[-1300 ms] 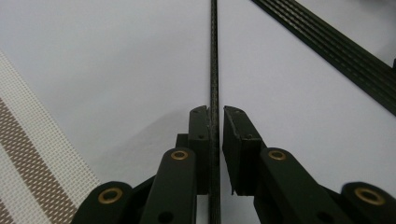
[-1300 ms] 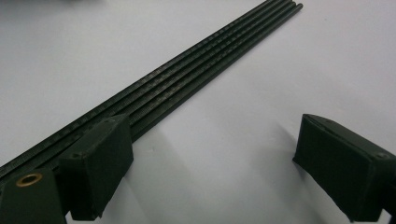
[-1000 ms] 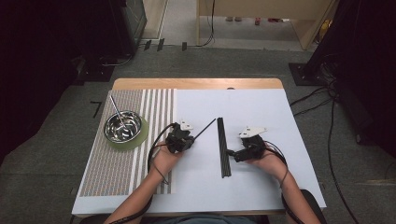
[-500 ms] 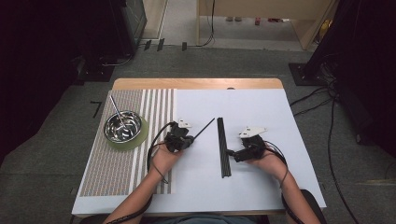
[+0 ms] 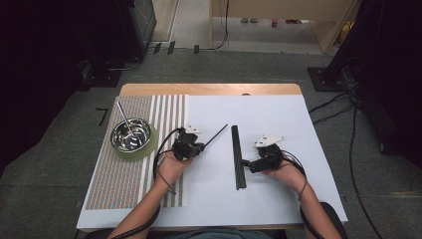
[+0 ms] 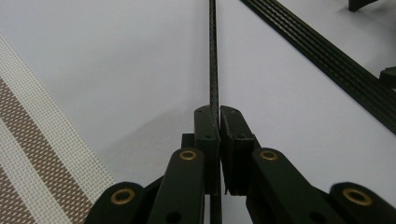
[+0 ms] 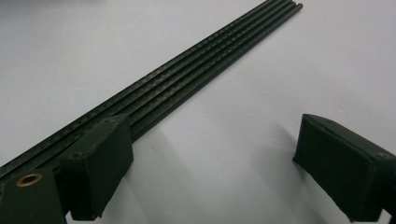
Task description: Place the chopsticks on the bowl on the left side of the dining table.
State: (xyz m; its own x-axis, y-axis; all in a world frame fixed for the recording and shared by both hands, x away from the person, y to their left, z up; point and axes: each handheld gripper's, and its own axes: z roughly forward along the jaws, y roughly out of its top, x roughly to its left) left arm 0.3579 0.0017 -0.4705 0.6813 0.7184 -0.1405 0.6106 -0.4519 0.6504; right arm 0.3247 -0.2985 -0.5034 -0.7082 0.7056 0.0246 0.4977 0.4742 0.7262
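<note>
left gripper (image 6: pixel 218 116) jaws clamped on thin black rod (image 6: pixel 213 56); right gripper (image 7: pixel 212 154) jaws wide, empty, beside rod bundle (image 7: pixel 187 79); risk: rod pivots, slips from narrow pinch

A table (image 5: pixel 293 199) stands on the floor with a placemat (image 5: pixel 124 184) lying along its left part. On the far end of the placemat sits a round coaster (image 5: pixel 148 147), and on that a bowl (image 5: pixel 131 135) with a thin utensil (image 5: pixel 125 118) leaning in it, its handle pointing to the far left. Right of the placemat, near the table's middle, lies the left gripper (image 5: pixel 199 148), with a single rod (image 5: pixel 217 135) reaching from it to the far right. Just right of that rod's far end lies a bundle of rods (image 5: pixel 238 157), running near to far. The right gripper (image 5: pixel 246 163) lies against the bundle's right side, toward its near end. Cables (image 5: pixel 333 107) lie on the floor right of the table.
</note>
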